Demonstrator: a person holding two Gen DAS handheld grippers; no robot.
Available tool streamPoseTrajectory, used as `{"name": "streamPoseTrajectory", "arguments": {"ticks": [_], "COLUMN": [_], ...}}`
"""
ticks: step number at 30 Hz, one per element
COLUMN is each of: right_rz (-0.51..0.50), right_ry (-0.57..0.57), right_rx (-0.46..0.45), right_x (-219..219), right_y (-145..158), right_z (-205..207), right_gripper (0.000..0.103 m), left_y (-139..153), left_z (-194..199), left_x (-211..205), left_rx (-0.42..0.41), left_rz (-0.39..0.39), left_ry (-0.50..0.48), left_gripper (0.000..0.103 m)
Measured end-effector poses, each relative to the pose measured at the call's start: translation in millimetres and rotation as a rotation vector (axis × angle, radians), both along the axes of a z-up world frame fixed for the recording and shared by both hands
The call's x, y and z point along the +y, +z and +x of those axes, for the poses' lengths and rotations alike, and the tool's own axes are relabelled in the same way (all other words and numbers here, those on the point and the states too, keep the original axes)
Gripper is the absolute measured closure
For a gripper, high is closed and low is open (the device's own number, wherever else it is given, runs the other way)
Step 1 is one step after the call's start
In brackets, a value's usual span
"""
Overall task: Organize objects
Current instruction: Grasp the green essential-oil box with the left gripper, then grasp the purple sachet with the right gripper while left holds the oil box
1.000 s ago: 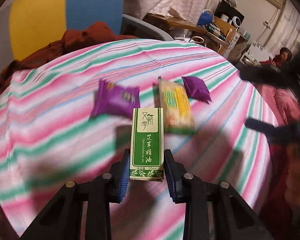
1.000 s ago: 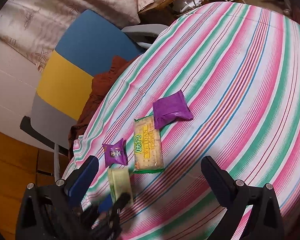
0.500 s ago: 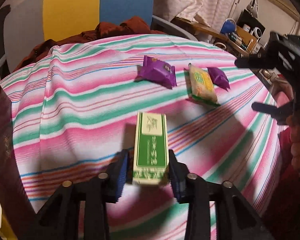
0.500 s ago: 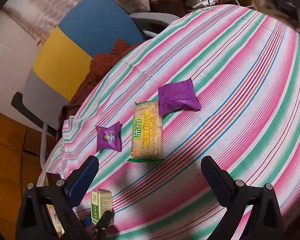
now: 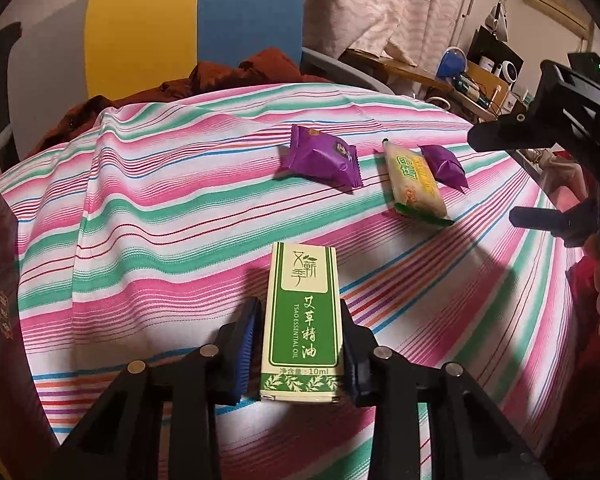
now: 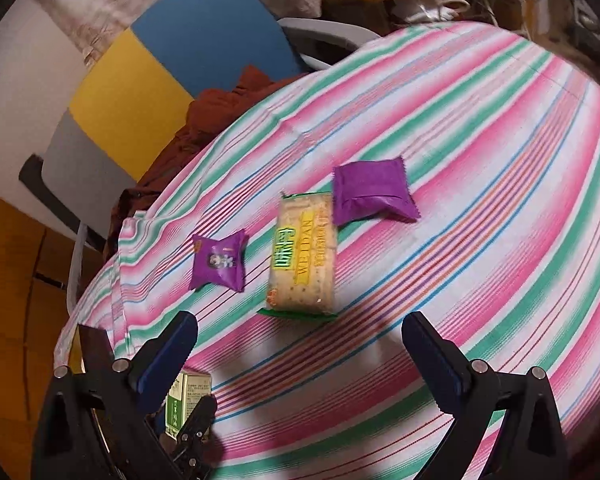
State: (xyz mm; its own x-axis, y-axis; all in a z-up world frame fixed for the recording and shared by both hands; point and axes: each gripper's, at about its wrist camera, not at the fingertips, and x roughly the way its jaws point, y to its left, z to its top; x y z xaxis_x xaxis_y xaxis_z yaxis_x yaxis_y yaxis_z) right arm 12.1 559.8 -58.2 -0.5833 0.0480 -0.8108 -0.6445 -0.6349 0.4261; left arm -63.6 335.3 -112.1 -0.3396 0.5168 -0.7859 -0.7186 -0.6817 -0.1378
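Two snack packs and the crackers [image 6: 302,256] haven't budged, but the left gripper [image 5: 300,344], clamped on the green box [image 5: 302,324], has carried it toward the cloth's near-left edge, while the right gripper [image 6: 300,354] gapes empty.

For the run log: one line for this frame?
left gripper: shut on essential oil box | right gripper: open, empty | cracker pack: on tablecloth

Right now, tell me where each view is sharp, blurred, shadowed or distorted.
Left wrist view: the green box is crisp, dark shadows fall on the striped cloth, and the fisheye bows the table edge. Right wrist view: motion blur smears the cracker packet and the stripes, and the corners go black.
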Motion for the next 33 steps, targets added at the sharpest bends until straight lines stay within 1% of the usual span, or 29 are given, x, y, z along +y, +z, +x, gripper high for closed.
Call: {"name": "streamPoseTrajectory", "arguments": {"ticks": [3, 6, 8, 10, 12, 14, 15, 16, 17, 19, 22, 24, 25, 26, 27, 28, 29, 33], "right_rz": [0.039, 0.067, 0.115, 0.214, 0.342, 0.469, 0.517, 0.546, 0.558, 0.590, 0.601, 0.619, 0.614, 0.603, 0.587, 0.583, 0.570, 0.453], "right_ry": [0.044, 0.101, 0.153, 0.235, 0.355, 0.463, 0.523, 0.572, 0.601, 0.655, 0.725, 0.744, 0.756, 0.769, 0.784, 0.780, 0.772, 0.699], "right_rx": [-0.011, -0.015, -0.015, -0.030, -0.053, -0.092, -0.121, -0.155, -0.176, -0.225, -0.263, -0.292, -0.307, -0.329, -0.361, -0.374, -0.369, -0.304], "right_x": [-10, -22, -31, -44, -59, -72, -76, -79, -81, -82, -81, -80, -78, -77, -74, -73, -71, -64], "right_y": [2, 4, 9, 16, 21, 20, 17, 12, 9, -1, -12, -18, -22, -28, -34, -36, -36, -23], "right_z": [-6, -16, -26, -43, -63, -81, -91, -101, -108, -124, -143, -154, -159, -163, -166, -165, -163, -138], "right_gripper": [0.000, 0.000, 0.000, 0.000, 0.001, 0.005, 0.008, 0.013, 0.016, 0.017, 0.018, 0.019, 0.028, 0.047, 0.055, 0.057, 0.061, 0.063], "left_y": [-1, -2, -2, -2, -2, -3, -3, -3, -3, -3, -4, -4, -4, -4, -5, -5, -5, -6], "left_z": [0, -2, -4, -4, -4, -4, -5, -5, -5, -6, -7, -7, -7, -7, -7, -8, -8, -9], "left_x": [-2, -5, -7, -7, -7, -8, -8, -9, -9, -9, -9, -9, -9, -8, -8, -8, -7, -5], "left_rx": [0.008, -0.007, -0.018, -0.020, -0.021, -0.026, -0.030, -0.034, -0.038, -0.042, -0.042, -0.042, -0.042, -0.040, -0.040, -0.039, -0.038, -0.026], "left_rz": [0.009, 0.036, 0.051, 0.055, 0.057, 0.064, 0.068, 0.073, 0.077, 0.081, 0.082, 0.082, 0.082, 0.081, 0.080, 0.079, 0.079, 0.069], "left_ry": [0.004, 0.005, 0.006, 0.007, 0.007, 0.007, 0.007, 0.008, 0.008, 0.007, 0.006, 0.006, 0.006, 0.006, 0.006, 0.006, 0.006, 0.006], "left_gripper": [0.071, 0.071, 0.071, 0.071, 0.071, 0.071, 0.071, 0.071, 0.071, 0.071, 0.071, 0.071, 0.071, 0.071, 0.070, 0.070, 0.070, 0.070]}}
